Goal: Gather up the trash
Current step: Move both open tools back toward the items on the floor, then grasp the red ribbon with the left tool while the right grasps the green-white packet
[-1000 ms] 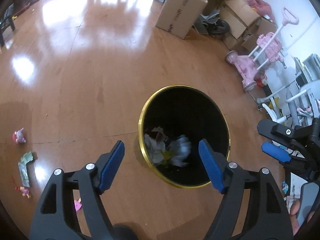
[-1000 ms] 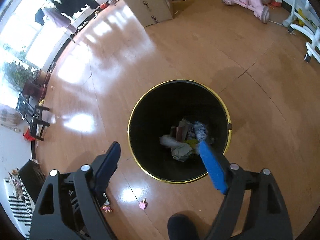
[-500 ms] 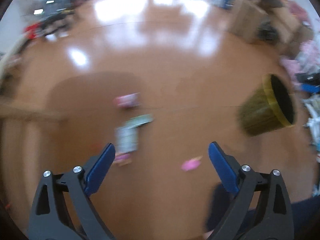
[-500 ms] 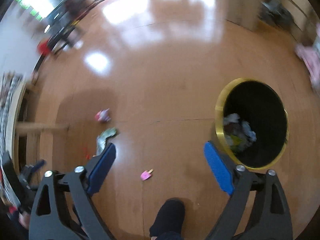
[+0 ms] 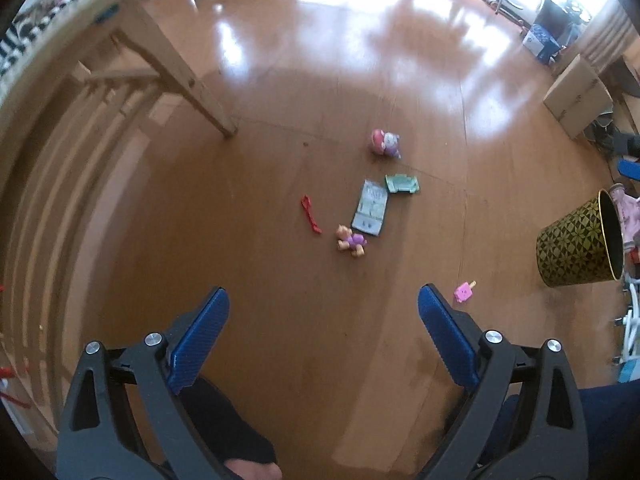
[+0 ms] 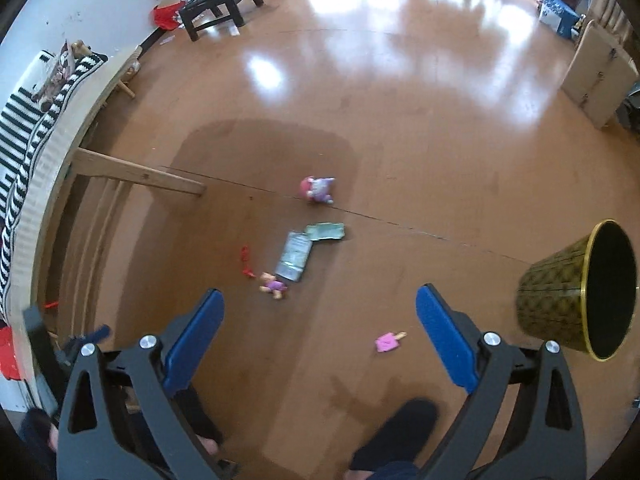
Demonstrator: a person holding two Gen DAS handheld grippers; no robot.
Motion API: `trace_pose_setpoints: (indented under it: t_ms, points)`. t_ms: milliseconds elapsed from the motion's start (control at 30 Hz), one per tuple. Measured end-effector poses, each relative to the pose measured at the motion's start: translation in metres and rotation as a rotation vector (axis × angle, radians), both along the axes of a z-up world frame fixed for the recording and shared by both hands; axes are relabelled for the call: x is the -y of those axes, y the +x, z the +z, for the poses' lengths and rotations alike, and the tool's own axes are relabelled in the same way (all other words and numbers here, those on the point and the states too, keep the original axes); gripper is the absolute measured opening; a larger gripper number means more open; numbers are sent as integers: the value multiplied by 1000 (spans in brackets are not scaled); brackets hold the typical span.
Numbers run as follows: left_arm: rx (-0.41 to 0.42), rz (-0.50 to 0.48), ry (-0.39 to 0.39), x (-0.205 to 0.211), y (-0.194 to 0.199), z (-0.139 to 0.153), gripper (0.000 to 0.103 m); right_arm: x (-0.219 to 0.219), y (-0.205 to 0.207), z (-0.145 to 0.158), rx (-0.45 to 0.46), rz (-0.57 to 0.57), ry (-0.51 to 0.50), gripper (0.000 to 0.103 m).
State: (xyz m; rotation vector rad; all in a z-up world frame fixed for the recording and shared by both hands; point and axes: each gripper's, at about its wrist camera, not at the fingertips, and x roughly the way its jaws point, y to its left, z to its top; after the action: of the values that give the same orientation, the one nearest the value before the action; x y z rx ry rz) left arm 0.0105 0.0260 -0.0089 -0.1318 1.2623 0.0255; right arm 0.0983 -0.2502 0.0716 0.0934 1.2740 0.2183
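Litter lies on the wooden floor: a grey foil packet [image 5: 370, 208] [image 6: 295, 255], a green wrapper [image 5: 402, 183] [image 6: 325, 231], a red strip [image 5: 310, 219] [image 6: 245, 261], a pink ice-lolly piece [image 5: 463, 292] [image 6: 389, 342], a small orange-purple toy [image 5: 351, 241] [image 6: 273, 285] and a pink-white toy [image 5: 384, 143] [image 6: 317, 190]. The black-and-gold bin [image 5: 580, 240] [image 6: 576, 292] stands at the right. My left gripper [image 5: 322, 336] and right gripper [image 6: 318, 336] are open, empty, held above the floor short of the litter.
A wooden bed frame [image 5: 132, 64] [image 6: 100, 168] runs along the left. A dark stool [image 6: 216, 4] stands far back. Cardboard boxes [image 5: 576, 96] [image 6: 596, 76] sit at the right. My feet [image 6: 400, 428] show below the grippers.
Both grippers swung left, away from over the bin. The bin went from below them to the right edge, and the litter came into the middle.
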Motion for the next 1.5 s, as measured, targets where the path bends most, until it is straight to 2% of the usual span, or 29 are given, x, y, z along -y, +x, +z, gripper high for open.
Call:
trace_pose_setpoints:
  t_ms: [233,433,533,633,733,900,1000,1167,1233,1267,1300,1333,1367,1400,1467,1500]
  points:
    - [0,34,-5,-4,14,-22,93,-15,15,-23,-17,27,-40,93]
    - [-42,27,9,0,36,-52,93,-18,27,-53,-46,45,-71,93]
    - [-63,44,41,-6,56,-85,93,-21,43,-89,-84,43,-86,93]
    - [-88,95,46,-20,77,-130,92,-22,66,-141,-128,25,-85,93]
    - [-133,141,43,-33,97,-181,92,-23,87,-204,-175,5,-80,93]
    - [-163,167,-4,-44,124,-248,92,-22,115,-303,-269,-71,-11,83]
    - [-166,153,12,-40,141,-281,92,-23,131,-343,-277,-89,-9,81]
    - [-177,174,-23,-37,163,-320,89,-34,153,-388,-305,-66,-26,79]
    - [-192,173,-36,-34,164,-332,76,-41,156,-400,-319,-53,-30,64]
    - [-166,162,2,-31,163,-332,72,-44,156,-403,-322,-45,-36,62]
    - [-151,146,25,-28,163,-332,61,-47,157,-401,-299,-32,-47,58]
    - [-130,120,55,-23,161,-330,39,-50,157,-401,-298,-21,-51,49]
    - [-122,103,67,-20,161,-328,28,-53,157,-399,-293,-8,-49,36]
    - [-129,84,52,-18,160,-327,6,-55,156,-399,-301,-2,-51,11]
    - [-150,88,4,-19,155,-323,7,-57,149,-392,-304,13,-55,9]
    - [-145,85,10,-18,153,-318,6,-58,144,-380,-287,28,-65,9]
